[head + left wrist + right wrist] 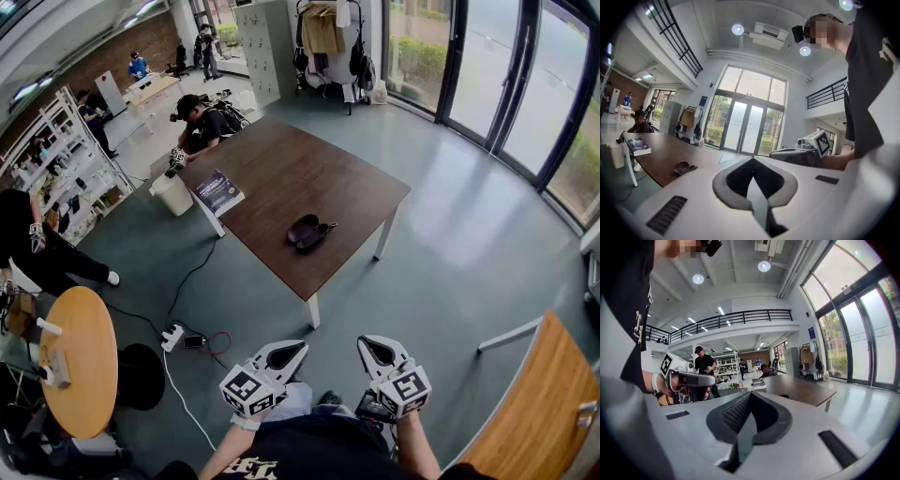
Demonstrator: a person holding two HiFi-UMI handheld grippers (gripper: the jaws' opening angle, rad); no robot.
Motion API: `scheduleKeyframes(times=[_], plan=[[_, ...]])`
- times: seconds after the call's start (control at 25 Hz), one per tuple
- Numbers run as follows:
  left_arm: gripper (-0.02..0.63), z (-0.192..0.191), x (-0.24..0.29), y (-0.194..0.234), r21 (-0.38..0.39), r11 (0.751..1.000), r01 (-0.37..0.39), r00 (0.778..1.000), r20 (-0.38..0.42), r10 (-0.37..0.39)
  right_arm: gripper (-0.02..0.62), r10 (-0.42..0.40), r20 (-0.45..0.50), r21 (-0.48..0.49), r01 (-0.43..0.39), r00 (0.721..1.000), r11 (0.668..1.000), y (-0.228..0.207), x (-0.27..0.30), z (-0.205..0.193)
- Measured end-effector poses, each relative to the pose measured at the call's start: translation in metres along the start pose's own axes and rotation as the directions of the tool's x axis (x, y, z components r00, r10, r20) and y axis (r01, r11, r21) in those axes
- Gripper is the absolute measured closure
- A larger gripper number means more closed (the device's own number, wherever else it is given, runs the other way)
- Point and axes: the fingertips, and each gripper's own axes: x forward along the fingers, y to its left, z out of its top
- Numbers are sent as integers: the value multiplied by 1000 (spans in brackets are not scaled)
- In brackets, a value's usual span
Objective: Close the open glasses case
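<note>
The open glasses case point(310, 232) is dark and lies with its two halves spread on the brown table point(281, 169), near the table's right front edge. It shows small and far off in the left gripper view point(683, 167). My left gripper point(300, 348) and right gripper point(362, 342) are held side by side low in the head view, over the grey floor and well short of the table. Both are shut with nothing between the jaws point(752, 158) point(750, 393). Each gripper view shows the other gripper beside it: the right one point(813, 144) and the left one point(684, 377).
A book point(218, 191) lies at the table's left edge, with a white bin point(173, 194) beside it and a seated person point(204, 122) beyond. A power strip point(172, 336) and cables lie on the floor. A round wooden table point(80, 361) stands left, a wooden desk point(539, 412) right.
</note>
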Motion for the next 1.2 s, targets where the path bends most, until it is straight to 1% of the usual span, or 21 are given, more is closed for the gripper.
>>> scheduleKeyframes(times=[0.12, 0.2, 0.32, 0.44, 0.68, 0.76, 0.96, 1.12, 1.2], plan=[[600, -8, 5, 14, -17, 1000, 7, 1000, 11, -7, 609, -14, 25, -27, 15, 1000, 1000, -8, 16, -6], [600, -12, 8, 25, -32, 999, 12, 1000, 16, -11, 609, -35, 40, -18, 36, 999, 999, -12, 25, -4], [600, -11, 20, 39, -42, 998, 36, 999, 28, -35, 609, -56, 47, 9, 55, 997, 998, -20, 34, 1], [600, -2, 35, 51, -30, 997, 72, 997, 43, -71, 609, -44, 31, 35, 43, 999, 998, -26, 43, 3], [600, 15, 62, 85, -34, 993, 117, 992, 43, -116, 609, -22, 31, 131, 17, 999, 991, -45, 74, 19], [600, 19, 69, 103, -36, 992, 123, 992, 41, -122, 609, -12, 28, 121, 8, 1000, 993, -47, 91, 23], [600, 36, 79, 144, -36, 990, 136, 990, 44, -134, 609, -6, -22, 15, 6, 1000, 1000, -49, 132, 34], [600, 49, 78, 178, -65, 987, 148, 987, 65, -144, 609, 8, -36, -6, -8, 999, 1000, -47, 167, 45], [600, 53, 78, 194, -68, 986, 152, 987, 69, -147, 609, 9, -42, -12, -10, 999, 1000, -46, 184, 50]])
